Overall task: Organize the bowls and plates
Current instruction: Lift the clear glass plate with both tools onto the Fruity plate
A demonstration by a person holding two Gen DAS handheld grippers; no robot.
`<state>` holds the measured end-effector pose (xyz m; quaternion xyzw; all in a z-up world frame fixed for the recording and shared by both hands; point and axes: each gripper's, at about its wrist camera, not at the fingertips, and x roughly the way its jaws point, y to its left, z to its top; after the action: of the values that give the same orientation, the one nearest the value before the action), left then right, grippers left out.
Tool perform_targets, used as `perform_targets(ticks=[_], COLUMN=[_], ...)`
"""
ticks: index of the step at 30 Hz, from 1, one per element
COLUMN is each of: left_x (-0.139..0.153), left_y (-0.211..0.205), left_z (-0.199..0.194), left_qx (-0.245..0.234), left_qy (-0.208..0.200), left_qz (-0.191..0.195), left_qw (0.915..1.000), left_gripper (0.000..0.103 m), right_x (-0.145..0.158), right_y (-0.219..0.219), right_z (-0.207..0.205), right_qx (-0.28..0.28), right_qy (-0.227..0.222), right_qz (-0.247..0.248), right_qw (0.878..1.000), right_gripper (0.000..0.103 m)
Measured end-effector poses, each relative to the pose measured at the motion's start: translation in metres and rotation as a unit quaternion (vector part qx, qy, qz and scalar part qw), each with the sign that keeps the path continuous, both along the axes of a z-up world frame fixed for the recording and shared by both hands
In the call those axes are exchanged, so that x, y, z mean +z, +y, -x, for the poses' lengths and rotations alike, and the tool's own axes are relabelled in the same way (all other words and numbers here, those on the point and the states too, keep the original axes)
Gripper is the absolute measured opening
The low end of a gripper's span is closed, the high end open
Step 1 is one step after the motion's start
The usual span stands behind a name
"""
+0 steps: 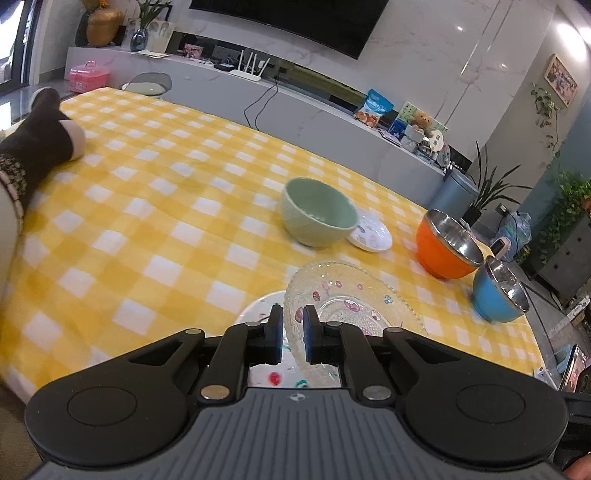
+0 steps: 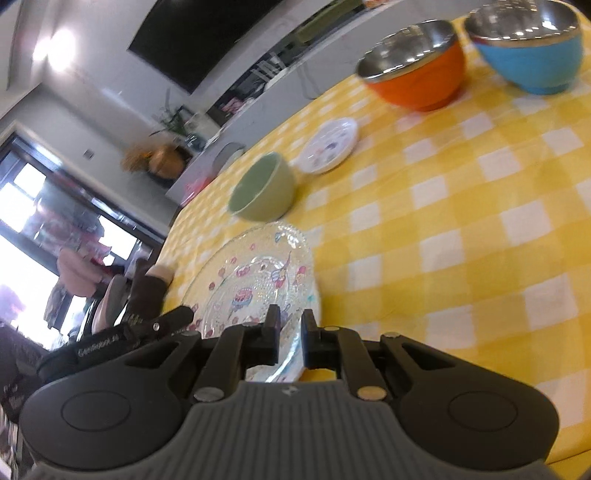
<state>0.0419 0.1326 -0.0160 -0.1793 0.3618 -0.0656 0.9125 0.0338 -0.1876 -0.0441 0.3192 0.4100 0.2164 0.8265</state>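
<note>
tablecloth (image 1: pixel 155 206): yellow check, slippery-looking
left gripper (image 1: pixel 293 334): pinching glass plate (image 1: pixel 354 306) rim
right gripper (image 2: pixel 289 338): clamped on the same rim
risk: uneven pull, plate twists loose, probably cracks

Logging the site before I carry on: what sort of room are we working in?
Most likely a home living room. A large wall-mounted television hangs over a long low cabinet holding a router and snack bags, and the dishes sit on a yellow checked tablecloth.

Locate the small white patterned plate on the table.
The small white plate lies on the yellow checked tablecloth right beside the green bowl, between it and the orange bowl, beyond the glass plate.
</note>
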Motion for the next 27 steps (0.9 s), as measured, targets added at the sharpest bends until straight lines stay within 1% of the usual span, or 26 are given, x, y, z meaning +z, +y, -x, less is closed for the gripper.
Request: perform_targets(ticks=[4,11,20,23,27], left_x=[-0.008,-0.022,-0.029,-0.031,-0.033], left_y=[0.011,0.017,0.015,0.014,0.01], left_z=[0.002,0.0,0.0,-0.001,0.0], left_qx=[0.008,0.01,0.014,0.015,0.014], left_qy=[0.008,0.026,0.028,0.033,0.036], left_qz=[0.007,0.009,-0.011,-0.012,-0.032], left_qw=[0.9999,0.9996,0.9994,0.9993,0.9988], left_gripper=[0.009,0.009,0.01,0.011,0.01], right_x=[-0.004,-0.012,-0.014,-0.012,-0.008], right_y=[0.009,0.017,0.021,0.025,0.031], right_z=[0.0,-0.006,-0.003,-0.001,0.001], right_qx=[0.022,0.031,0.036,0.038,0.044], right_qy=[-0.003,0.007,-0.003,-0.014,-0.03], right_qz=[0.011,0.03,0.051,0.067,0.097], right_qw=[1.0,0.999,0.998,0.997,0.994], right_gripper=[0.01,0.01,0.01,0.01,0.011])
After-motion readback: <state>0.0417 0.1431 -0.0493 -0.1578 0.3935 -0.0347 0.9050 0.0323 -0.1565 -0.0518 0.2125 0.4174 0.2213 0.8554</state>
